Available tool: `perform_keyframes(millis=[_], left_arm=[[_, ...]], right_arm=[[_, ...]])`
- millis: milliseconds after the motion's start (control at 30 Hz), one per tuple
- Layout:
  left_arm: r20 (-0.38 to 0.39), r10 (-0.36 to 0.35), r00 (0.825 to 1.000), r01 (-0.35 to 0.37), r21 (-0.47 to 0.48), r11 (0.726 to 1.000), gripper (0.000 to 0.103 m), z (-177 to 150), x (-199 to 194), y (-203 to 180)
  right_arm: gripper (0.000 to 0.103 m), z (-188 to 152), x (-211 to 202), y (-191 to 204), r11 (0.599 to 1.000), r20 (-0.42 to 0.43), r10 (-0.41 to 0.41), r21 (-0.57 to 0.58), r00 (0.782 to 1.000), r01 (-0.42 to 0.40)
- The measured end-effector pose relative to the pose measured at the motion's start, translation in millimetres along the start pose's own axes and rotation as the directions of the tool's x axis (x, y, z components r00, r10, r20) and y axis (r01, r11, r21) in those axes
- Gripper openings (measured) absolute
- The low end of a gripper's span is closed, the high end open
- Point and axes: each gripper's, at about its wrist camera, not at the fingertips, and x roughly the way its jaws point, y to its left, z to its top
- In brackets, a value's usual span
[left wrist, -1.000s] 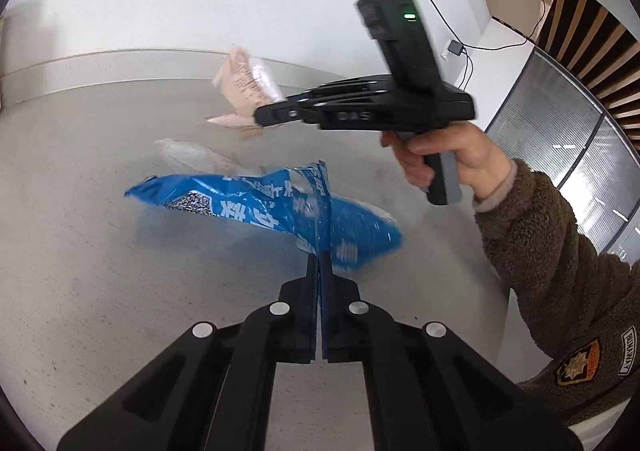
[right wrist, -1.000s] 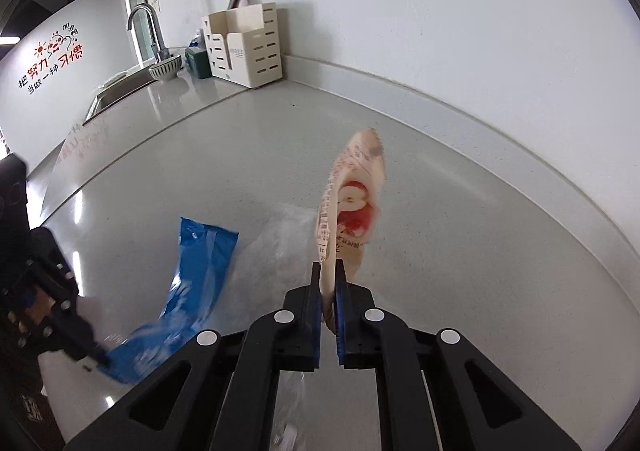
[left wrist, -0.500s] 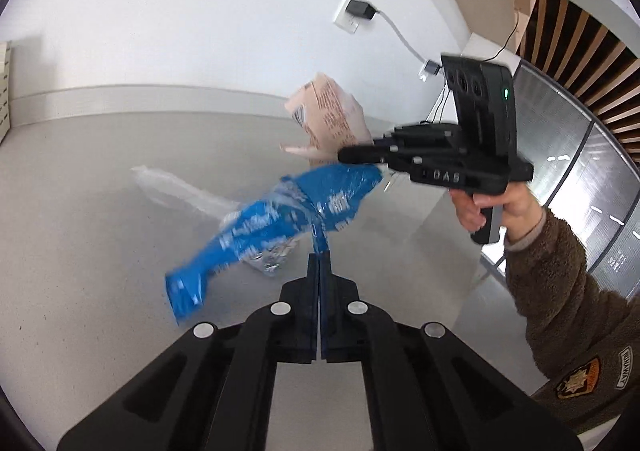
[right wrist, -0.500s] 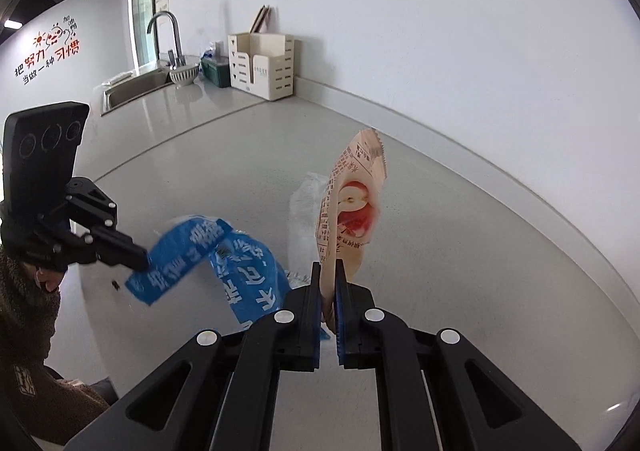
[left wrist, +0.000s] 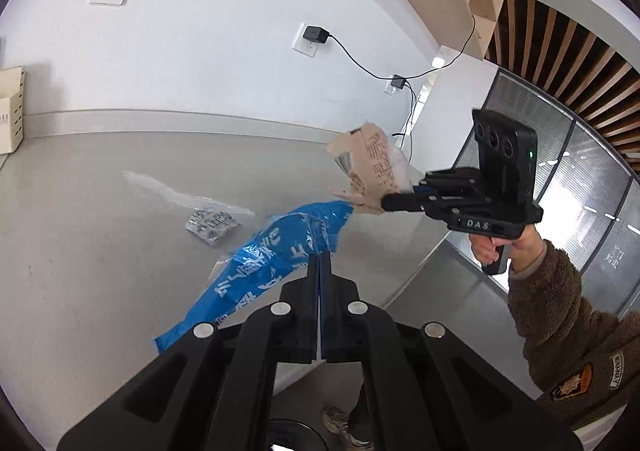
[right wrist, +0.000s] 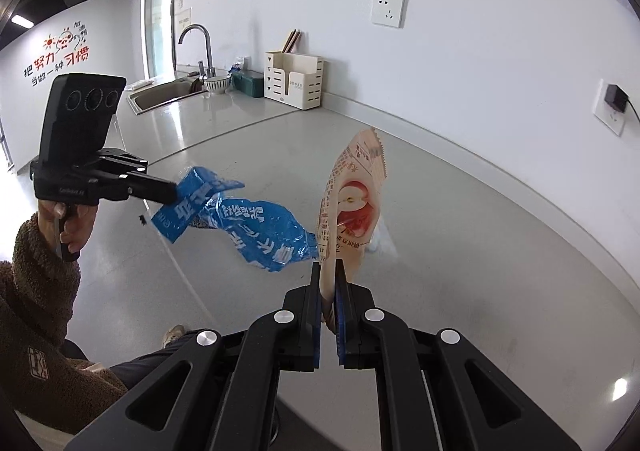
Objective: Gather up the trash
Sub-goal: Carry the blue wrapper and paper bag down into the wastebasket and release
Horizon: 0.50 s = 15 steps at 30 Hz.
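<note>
In the left wrist view, the left claw [left wrist: 320,255] is staying clamped together on the blue plastic wrapper [left wrist: 264,263], which is now hanging clear of the table [left wrist: 80,251] and trailing down to the left, where a second ago it was spread low over the surface; the right claw [left wrist: 386,203] is carrying the peach-coloured snack packet [left wrist: 372,167] further to the right, out past the table's edge. That suggests both pieces are collected and are heading toward a bin, though no bin is showing. A clear film wrapper with a printed patch [left wrist: 212,225] is still lying on the table, so the collecting is not finished. The packet's pinched end is hiding behind the right claw. In the right wrist view, the right claw [right wrist: 328,271] is gripping the lower edge of the snack packet [right wrist: 354,207], which is standing upright, and the left claw [right wrist: 170,189] is holding the blue wrapper [right wrist: 240,225] up beside it, nearer than before. The clear film is mostly hidden behind the packet, with only a pale corner [right wrist: 380,239] peeking out. The floor below is cut off by the claw bodies, apart from a shoe.
</note>
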Motion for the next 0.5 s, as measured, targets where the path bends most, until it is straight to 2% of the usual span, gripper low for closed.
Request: perform_keyframes(millis=[133,267,500], left_arm=[[-0.014,-0.013,1.0,0.013,0.01,1.0,0.001,-20.8,-18.9,-20.1],[-0.015,-0.034,0.999,0.035,0.034,0.999,0.001,-36.0,-30.6,-45.8],[-0.032,-0.073,0.997,0.076,0.068,0.995,0.001,-67.2,-52.8,-85.6]], right_arm=[[0.01,-31.4,-23.7,25.6,0.999,0.003,-0.03,0.029,1.0,0.03],[0.01,-60.5,-43.2,50.1,0.998,0.0,-0.017,0.064,1.0,0.017],[0.01,-92.3,-64.6,86.3,0.995,0.019,-0.021,0.097,1.0,0.019]])
